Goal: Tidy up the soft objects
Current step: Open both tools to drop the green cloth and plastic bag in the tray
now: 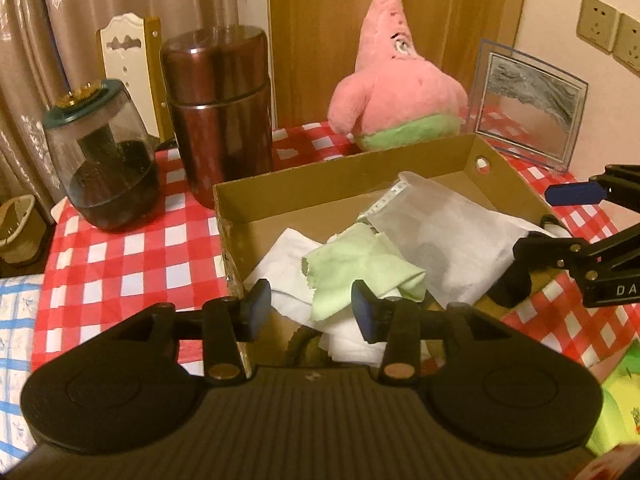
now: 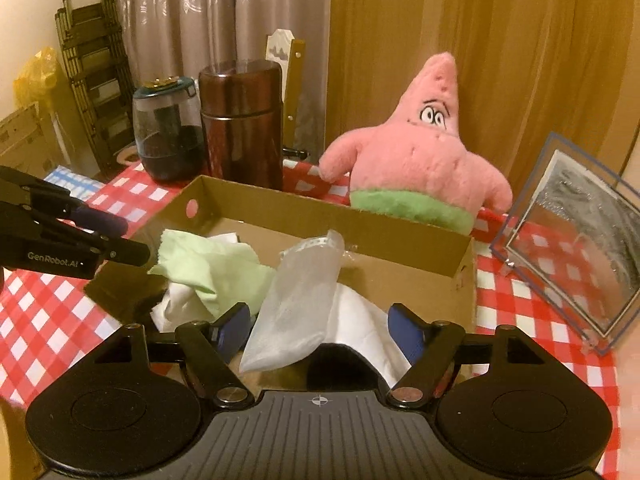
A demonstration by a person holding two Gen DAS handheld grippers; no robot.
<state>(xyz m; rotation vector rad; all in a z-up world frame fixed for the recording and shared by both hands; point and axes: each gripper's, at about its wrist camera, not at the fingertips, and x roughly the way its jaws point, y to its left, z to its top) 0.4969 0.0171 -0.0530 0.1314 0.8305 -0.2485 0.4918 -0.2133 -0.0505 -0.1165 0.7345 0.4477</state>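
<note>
Checkered cloth in red and white covers the tabletop [image 1: 120, 256]. At its left end, in the left wrist view, stands a clear jar [image 1: 104, 164] with a dark teal lid and dark contents, and just to its right a tall maroon canister [image 1: 222, 116]. Right of those lies an open cardboard box [image 1: 248, 208], shallow and brown, with a round hole in its far right wall. Inside it, toward the near left, is a white cloth [image 1: 286, 258] with a pale green cloth [image 1: 356, 266] crumpled on top of it; farther right a translucent white mesh pouch [image 1: 444, 228] lies across the box floor. Behind the box a pink star-shaped plush toy [image 1: 394, 88] with green shorts sits upright on the tabletop, outside the box. At the right a clear acrylic frame [image 1: 532, 100] holding a grey picture stands on the cloth.

The left tongs [image 1: 310, 310] hang over the near left part of the box with the 2 blue pads apart; the green cloth lies beyond them, not pinched. The right tongs [image 2: 320, 332] stand wider apart over the near right part of the box, with the mesh pouch and a white cloth under it lying loose between the pads, neither pad pressing on them.
</note>
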